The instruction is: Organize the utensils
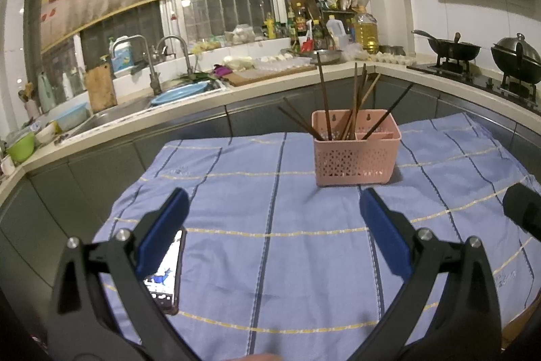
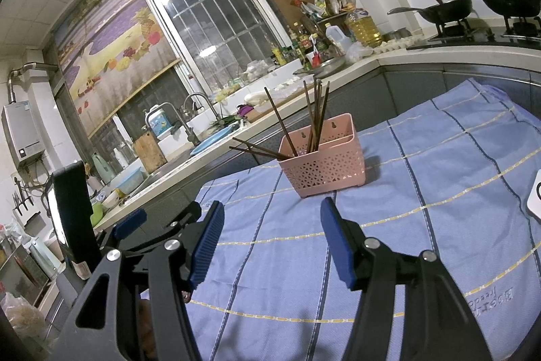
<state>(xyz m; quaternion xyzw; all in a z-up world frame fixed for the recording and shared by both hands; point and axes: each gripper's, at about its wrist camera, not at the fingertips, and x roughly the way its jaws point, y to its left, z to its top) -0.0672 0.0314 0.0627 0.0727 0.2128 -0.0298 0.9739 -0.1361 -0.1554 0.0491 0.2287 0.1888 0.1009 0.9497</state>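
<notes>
A pink perforated utensil basket stands on a blue striped cloth. Several dark brown chopsticks stick up out of it, and a few lean out to its left. My left gripper hovers over the cloth in front of the basket, open, nothing between its blue pads. My right gripper also hangs short of the basket, open and empty. In the right wrist view the left gripper shows at the lower left.
A phone with a lit screen lies on the cloth by the left finger. Behind the table runs a counter with a sink, a blue basin, bottles and a stove with a wok.
</notes>
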